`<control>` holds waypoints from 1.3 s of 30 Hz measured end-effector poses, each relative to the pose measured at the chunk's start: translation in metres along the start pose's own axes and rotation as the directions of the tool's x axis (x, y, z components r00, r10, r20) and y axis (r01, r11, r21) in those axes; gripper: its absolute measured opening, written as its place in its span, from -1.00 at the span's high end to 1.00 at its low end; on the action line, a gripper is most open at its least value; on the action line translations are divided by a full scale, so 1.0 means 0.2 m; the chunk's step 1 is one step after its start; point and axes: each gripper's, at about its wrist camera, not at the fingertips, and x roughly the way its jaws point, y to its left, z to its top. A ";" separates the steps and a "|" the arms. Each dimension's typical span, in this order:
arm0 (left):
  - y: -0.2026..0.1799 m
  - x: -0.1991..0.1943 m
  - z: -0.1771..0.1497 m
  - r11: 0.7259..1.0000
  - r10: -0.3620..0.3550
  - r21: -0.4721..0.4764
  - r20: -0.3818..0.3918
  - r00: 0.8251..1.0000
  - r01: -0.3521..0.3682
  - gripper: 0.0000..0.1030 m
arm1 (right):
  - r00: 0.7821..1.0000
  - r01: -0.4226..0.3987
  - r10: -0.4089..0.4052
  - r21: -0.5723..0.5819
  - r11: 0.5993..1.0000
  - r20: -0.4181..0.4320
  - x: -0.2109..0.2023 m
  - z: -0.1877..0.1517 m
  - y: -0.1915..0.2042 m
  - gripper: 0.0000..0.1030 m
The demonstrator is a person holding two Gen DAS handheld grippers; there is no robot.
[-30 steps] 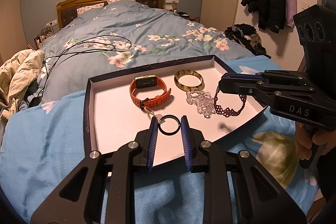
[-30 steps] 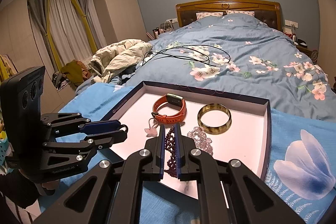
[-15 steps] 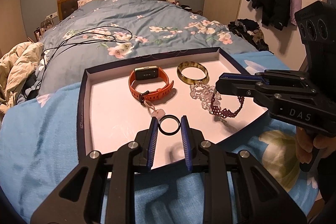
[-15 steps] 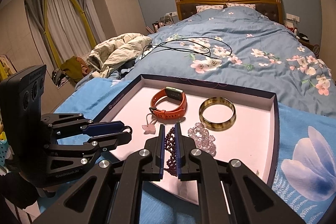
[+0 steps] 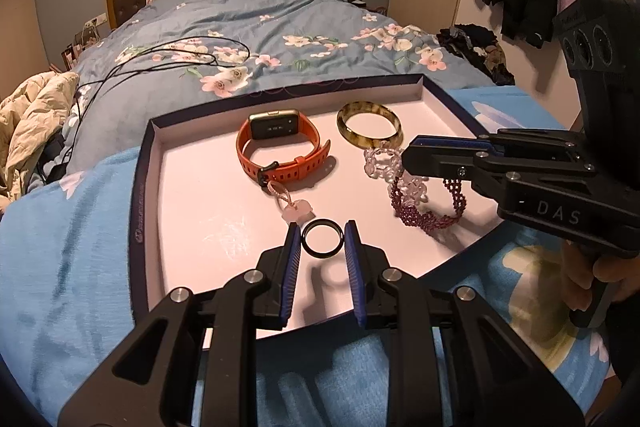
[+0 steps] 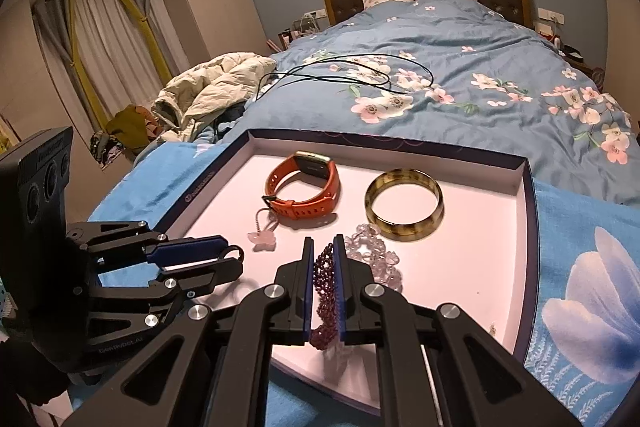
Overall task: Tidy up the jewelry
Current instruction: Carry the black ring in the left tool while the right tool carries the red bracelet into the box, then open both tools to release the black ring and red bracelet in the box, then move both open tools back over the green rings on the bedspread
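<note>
Bedroom light falls on a blue floral bed, and on the light-blue blanket at its foot sits the shallow box lid (image 5: 141, 187) I am using as a tray, dark rim and pale floor.

Going left to right inside it: the tray's left part is bare, then comes the orange smartwatch (image 5: 280, 151) with a pink butterfly charm (image 5: 296, 211) just below its buckle. Near the front edge my left claw (image 5: 322, 255) holds a black ring (image 5: 322, 238), its blue pads pressed on either side, lifted off the floor (its shadow lies below it). Further right, at the back, lies the mottled bangle (image 5: 369, 124), and touching its near edge the clear crystal bracelet (image 5: 380, 161). Last, my right claw (image 6: 322, 283) is clamped on the garnet bead bracelet (image 5: 424, 207), which hangs from the pads with its lower loop resting on the tray.

Compared with a second ago, the garnet bracelet has been drawn leftward and nearer the crystal one, now overlapping it, while the ring sits in the same grip over the same spot. I judge that the right-hand pieces are being gathered into a group, with neither held piece set down yet.
</note>
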 end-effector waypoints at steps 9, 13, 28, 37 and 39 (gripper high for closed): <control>0.00 0.07 -0.01 1.000 -0.001 -0.010 -0.036 0.999 0.001 0.56 | 0.999 0.042 -0.042 0.026 0.999 -0.008 0.02 0.00 -0.05 0.78; 0.00 0.09 0.00 1.000 -0.002 -0.009 -0.046 0.999 0.002 0.56 | 0.999 0.048 -0.048 0.036 0.998 -0.005 0.00 -0.01 -0.06 0.75; 0.05 -0.11 0.00 0.999 0.010 -0.040 0.058 0.998 -0.008 0.16 | 0.997 0.013 -0.014 0.004 1.000 0.074 -0.27 -0.07 0.02 0.23; 0.08 -0.41 -0.17 1.000 0.027 -0.018 0.130 0.991 -0.025 0.03 | 0.999 0.012 -0.010 -0.054 0.998 0.033 -0.38 -0.27 0.13 0.15; 0.08 -0.45 -0.21 0.999 0.036 -0.011 0.127 0.991 -0.035 0.03 | 1.000 0.007 -0.006 -0.072 0.997 0.015 -0.39 -0.31 0.16 0.15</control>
